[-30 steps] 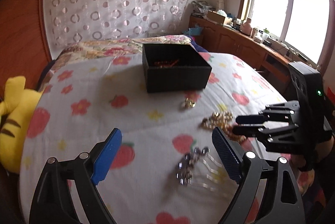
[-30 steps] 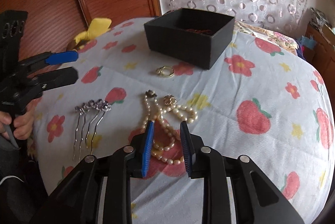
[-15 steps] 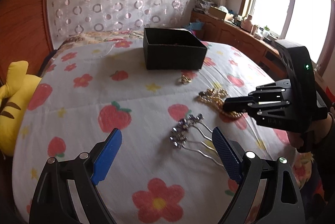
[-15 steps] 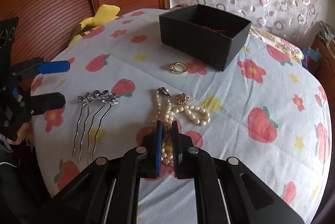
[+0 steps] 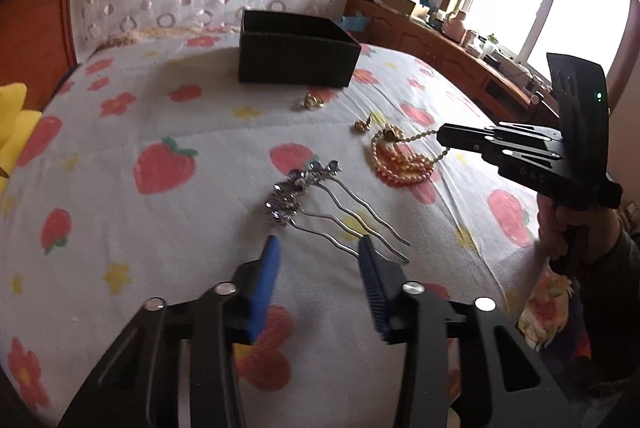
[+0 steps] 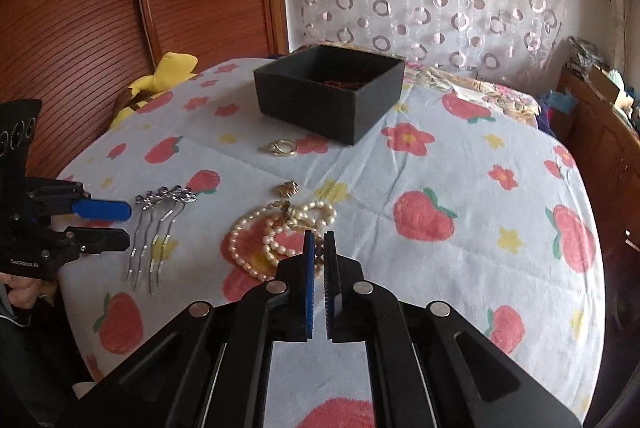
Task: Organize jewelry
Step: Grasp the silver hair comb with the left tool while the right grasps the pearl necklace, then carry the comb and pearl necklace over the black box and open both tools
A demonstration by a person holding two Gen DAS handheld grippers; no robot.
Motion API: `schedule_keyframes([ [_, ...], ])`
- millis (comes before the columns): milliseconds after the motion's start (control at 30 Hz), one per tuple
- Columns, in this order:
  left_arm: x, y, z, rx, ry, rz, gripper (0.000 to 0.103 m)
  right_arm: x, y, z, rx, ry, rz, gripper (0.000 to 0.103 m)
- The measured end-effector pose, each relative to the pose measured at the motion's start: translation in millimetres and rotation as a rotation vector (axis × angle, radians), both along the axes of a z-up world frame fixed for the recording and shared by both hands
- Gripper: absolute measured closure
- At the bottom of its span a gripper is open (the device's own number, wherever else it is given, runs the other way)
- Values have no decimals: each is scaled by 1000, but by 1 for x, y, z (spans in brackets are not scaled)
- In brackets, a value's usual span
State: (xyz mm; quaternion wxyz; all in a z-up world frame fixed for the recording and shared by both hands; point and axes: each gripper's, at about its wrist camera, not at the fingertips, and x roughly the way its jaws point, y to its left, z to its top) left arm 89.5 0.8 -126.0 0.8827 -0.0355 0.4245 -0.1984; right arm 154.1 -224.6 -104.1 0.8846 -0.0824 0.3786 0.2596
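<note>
A silver hair comb (image 5: 304,194) (image 6: 160,224) lies on the strawberry sheet, its prongs reaching back to my left gripper (image 5: 319,244) (image 6: 129,225). That gripper's jaws are closing around the prong ends and do not press on them. My right gripper (image 6: 319,238) (image 5: 442,139) is shut on a strand of the pearl necklace (image 6: 276,244) (image 5: 400,164), which is pulled taut off the pile. A gold ring (image 5: 313,101) (image 6: 283,147) and a small gold earring (image 5: 360,125) (image 6: 289,188) lie in front of the black box (image 5: 296,56) (image 6: 328,96).
A yellow plush toy (image 6: 160,80) (image 5: 16,132) sits at the bed's left edge by the wooden headboard (image 6: 120,8). Wooden cabinets (image 5: 460,56) with clutter run under the window to the right. Something reddish lies inside the box.
My left gripper sank toward the comb and its jaws narrowed. My right gripper shut on the pearl necklace and drew a strand up from the pile.
</note>
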Motion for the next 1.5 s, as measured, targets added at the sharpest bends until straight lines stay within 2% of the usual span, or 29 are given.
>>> schedule_keyframes([
  [167,6,1,1,-40,19,6,68,8,-2,-9,36,53,-8,98],
  [400,27,-4,0,-63,48,6,68,5,3,-17,0,59,-8,98],
  [467,34,-9,1,-47,48,10,65,5,3,-17,-1,61,-7,98],
  [567,42,-18,4,-36,42,-6,50,8,-1,-18,22,74,-18,98],
  [633,47,-27,6,-12,37,-16,44,9,-4,-18,32,79,-25,98],
  [700,51,-34,7,22,33,-24,41,9,-4,-18,32,78,-26,98],
  [900,58,-57,3,195,-5,-43,41,9,-4,-17,33,76,-27,98],
  [967,57,-57,2,222,-14,-43,45,9,-4,-17,34,75,-26,98],
  [1000,57,-57,2,231,-17,-43,50,9,-4,-17,34,75,-26,98],
  [1033,56,-56,3,235,-20,-48,59,9,-4,-17,34,76,-26,98],
  [1100,54,-54,3,249,-28,-52,67,9,-4,-17,33,73,-28,98],
  [1333,46,-39,18,208,-76,-39,68,3,3,-11,-8,27,-20,98],
  [1500,44,-27,34,178,-121,-12,68,0,10,12,13,-23,6,98],
])
